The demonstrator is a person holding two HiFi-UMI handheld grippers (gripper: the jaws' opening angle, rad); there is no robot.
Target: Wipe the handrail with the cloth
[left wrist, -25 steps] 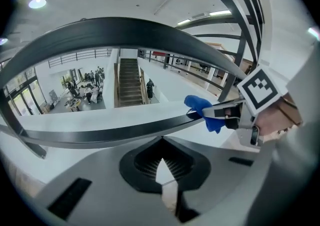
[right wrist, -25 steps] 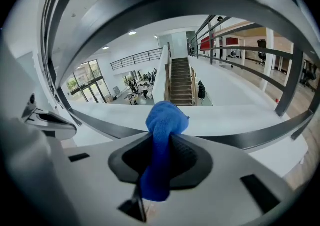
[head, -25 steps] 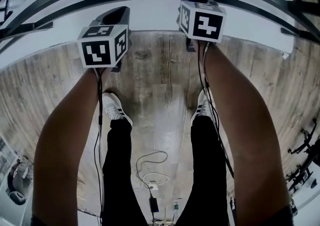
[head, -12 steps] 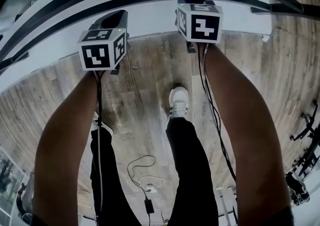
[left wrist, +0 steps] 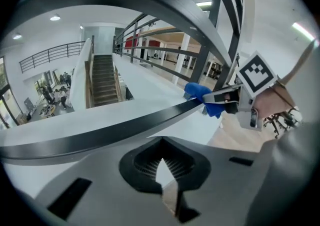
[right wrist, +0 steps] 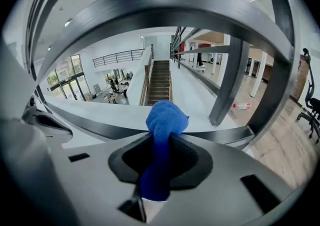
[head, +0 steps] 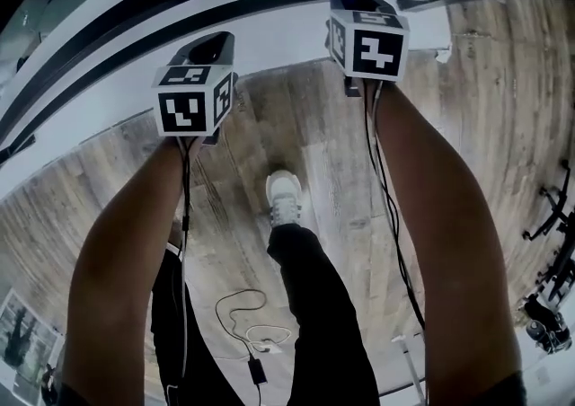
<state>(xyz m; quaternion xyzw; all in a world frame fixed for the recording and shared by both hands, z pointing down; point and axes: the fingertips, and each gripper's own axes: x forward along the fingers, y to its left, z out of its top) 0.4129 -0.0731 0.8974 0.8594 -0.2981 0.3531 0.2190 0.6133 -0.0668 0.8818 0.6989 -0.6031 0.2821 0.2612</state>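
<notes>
Since a second ago the person has walked sideways along the railing: both shoes stood side by side then, and now one shoe [head: 284, 195] steps forward on the wooden floor [head: 467, 108] while the rails sweep at a steeper slant across the head view. Both tools have kept their height and spacing.

Pinched between the jaws of the right tool [right wrist: 159, 162], the blue cloth [right wrist: 163, 118] has a rounded wad sticking out past the tips. That wad touches the dark handrail [left wrist: 100, 132], so walking seems to drag it along the bar, a wipe made by the legs more than the arm. From the left gripper view the cloth [left wrist: 198, 90] sits right on top of the bar with the right tool [left wrist: 226, 101] behind it.

Nothing sits in the left tool [left wrist: 163, 166]; its ribbed pads are together and it hovers just short of the same bar without touching, probably carried along for balance.

By count: two tools, one cloth, one shoe in sight, one cable looped on the floor, and at least three dark bars in the railing plus two slanted posts in the right gripper view.
</notes>
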